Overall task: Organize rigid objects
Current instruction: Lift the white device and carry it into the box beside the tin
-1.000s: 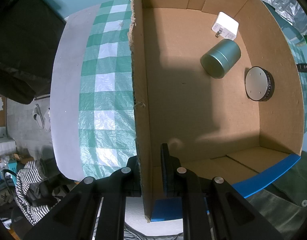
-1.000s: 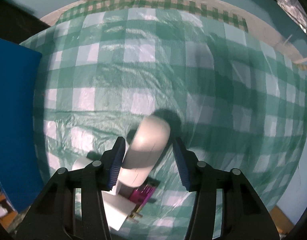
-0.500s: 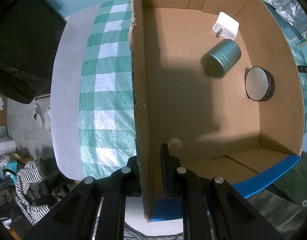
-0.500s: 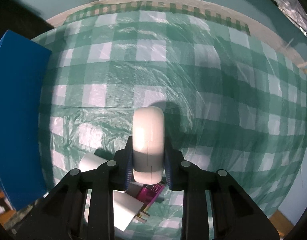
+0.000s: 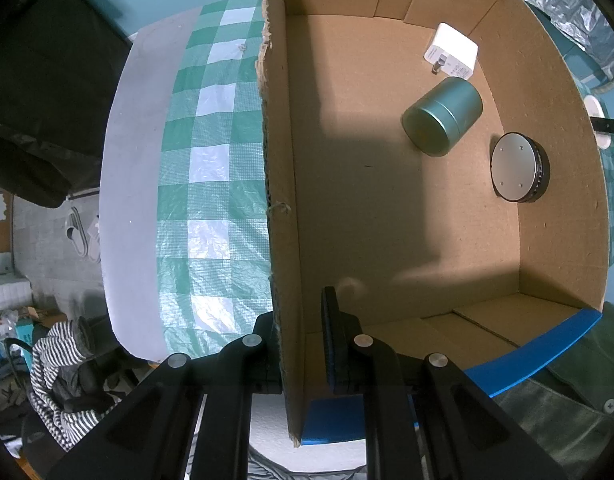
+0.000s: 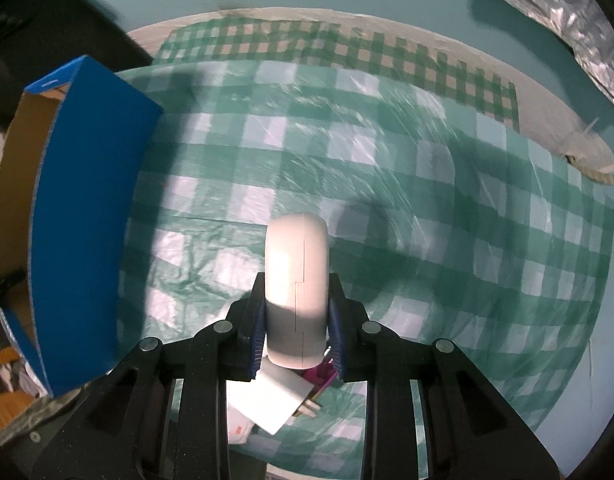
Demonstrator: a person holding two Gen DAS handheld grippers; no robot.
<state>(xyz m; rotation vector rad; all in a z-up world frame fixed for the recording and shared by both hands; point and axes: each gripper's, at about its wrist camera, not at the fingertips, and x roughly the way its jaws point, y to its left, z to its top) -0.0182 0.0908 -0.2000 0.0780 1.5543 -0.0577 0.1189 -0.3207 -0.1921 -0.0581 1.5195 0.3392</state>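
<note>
The right hand-held gripper (image 6: 297, 320), open around the white rounded case (image 6: 297, 292) a second ago, now clamps it and carries it above the desk (image 6: 427, 220).

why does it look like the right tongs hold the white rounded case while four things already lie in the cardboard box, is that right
Not four: the left wrist view shows three in the cardboard box: white charger, green metal tin, silver round disc. The right tongs do hold the white rounded case.
</note>
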